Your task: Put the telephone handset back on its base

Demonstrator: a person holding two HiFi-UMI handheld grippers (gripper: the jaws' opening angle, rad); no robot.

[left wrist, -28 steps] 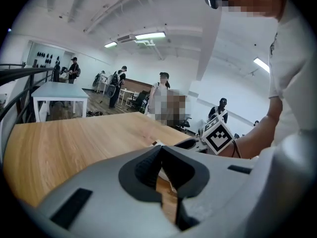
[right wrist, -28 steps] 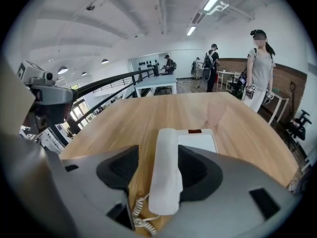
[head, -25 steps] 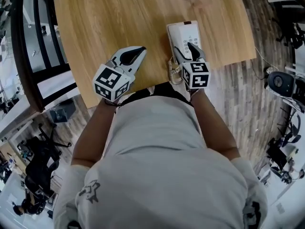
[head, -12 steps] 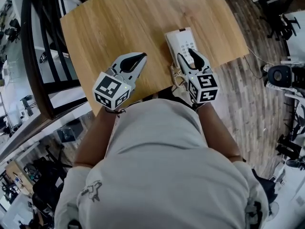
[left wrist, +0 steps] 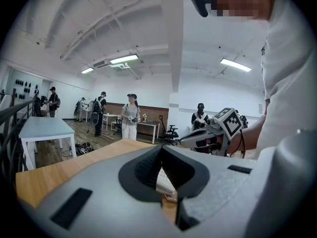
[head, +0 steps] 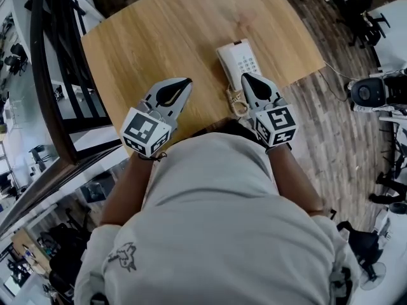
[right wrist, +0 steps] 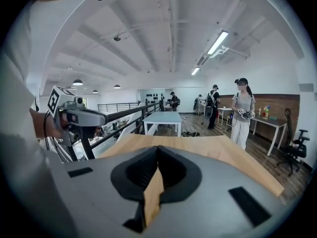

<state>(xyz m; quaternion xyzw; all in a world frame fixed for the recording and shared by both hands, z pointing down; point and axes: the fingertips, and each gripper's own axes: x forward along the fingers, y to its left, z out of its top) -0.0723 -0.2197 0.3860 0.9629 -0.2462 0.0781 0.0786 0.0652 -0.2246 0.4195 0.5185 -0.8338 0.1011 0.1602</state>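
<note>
Wood-grain worktop [head: 165, 37], one of it, fills the upper middle of the head view, with dark plank floor [head: 318, 119] to its right. One person in a pale grey shirt [head: 210, 221] takes up the lower half of the frame, both forearms reaching up to the worktop's near edge.

Two grippers are held over that edge, each carrying one black-and-white marker cube, two cubes in all. The left gripper [head: 184, 81] sits at centre left over bare wood, well apart from the phone; its jaws are pressed together with nothing in them. The right gripper [head: 245, 77] sits at centre right, its tips over the near end of the phone. Its jaws have just been closing and now meet tip to tip, nothing between them.

One white telephone [head: 240, 61] lies on the worktop just above the right gripper. Its handset [head: 225, 61] lies along the left side of the base, and the keypad shows on the right. One coiled cord [head: 236, 101] hangs at the phone's near end, beside the right gripper.
</note>
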